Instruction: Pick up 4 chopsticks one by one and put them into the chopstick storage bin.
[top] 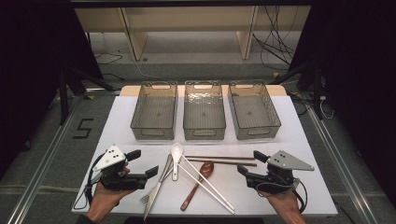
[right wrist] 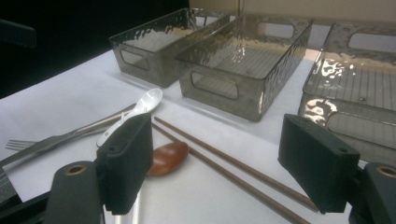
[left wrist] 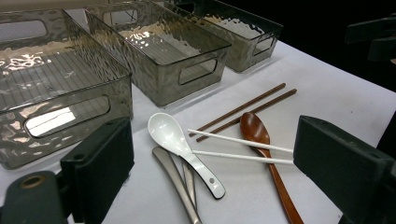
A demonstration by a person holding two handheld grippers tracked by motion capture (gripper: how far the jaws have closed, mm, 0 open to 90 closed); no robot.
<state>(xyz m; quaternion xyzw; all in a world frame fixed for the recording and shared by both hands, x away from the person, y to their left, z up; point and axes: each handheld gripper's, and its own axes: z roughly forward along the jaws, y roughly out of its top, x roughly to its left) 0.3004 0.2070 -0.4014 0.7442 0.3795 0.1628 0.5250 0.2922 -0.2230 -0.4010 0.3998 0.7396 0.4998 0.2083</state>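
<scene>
bins: three clear bins point(top: 204, 112) in a row at the counter's point(top: 303, 140) far side, nothing in them | cutlery point(top: 187, 175): heaped on the counter between both grippers, unsorted | left gripper point(top: 143, 164): jaws wide, holding nothing | right gripper point(top: 249, 163): same | progress: judged not begun; all sorting left

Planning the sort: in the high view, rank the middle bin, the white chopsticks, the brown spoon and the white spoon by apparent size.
1. middle bin
2. white chopsticks
3. brown spoon
4. white spoon

All lie at similar depth on the table, so nearness hardly skews this.
</scene>
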